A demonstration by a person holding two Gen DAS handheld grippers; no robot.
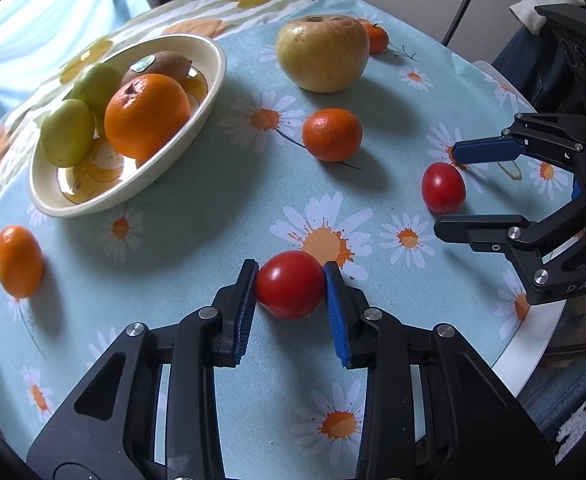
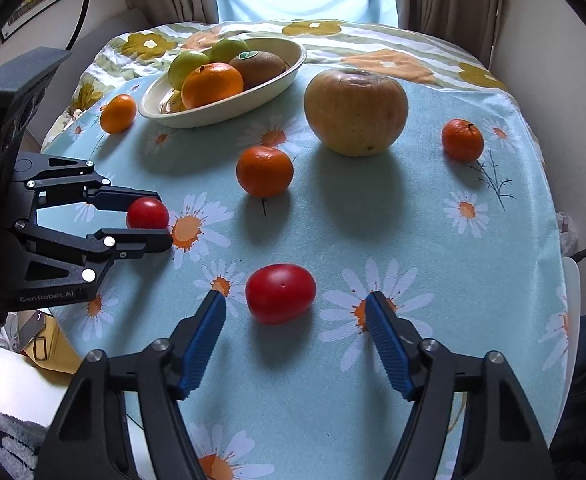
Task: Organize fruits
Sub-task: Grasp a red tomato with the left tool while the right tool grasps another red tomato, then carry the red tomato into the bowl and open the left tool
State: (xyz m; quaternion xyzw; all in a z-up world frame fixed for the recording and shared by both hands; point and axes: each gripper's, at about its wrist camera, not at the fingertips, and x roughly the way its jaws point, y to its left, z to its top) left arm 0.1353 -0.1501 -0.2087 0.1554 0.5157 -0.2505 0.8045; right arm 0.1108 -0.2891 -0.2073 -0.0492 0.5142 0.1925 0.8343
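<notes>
Two red tomatoes lie on the daisy tablecloth: the left gripper clamps the round tomato between its blue pads, near the cream bowl of fruit. Further right, the right gripper stands partly open around the oval tomato, pads not touching it.

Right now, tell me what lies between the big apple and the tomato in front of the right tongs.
Only bare daisy tablecloth, as the right wrist view shows; the apple stands beyond the tomato, and the nearest mandarin sits off to the left.
</notes>
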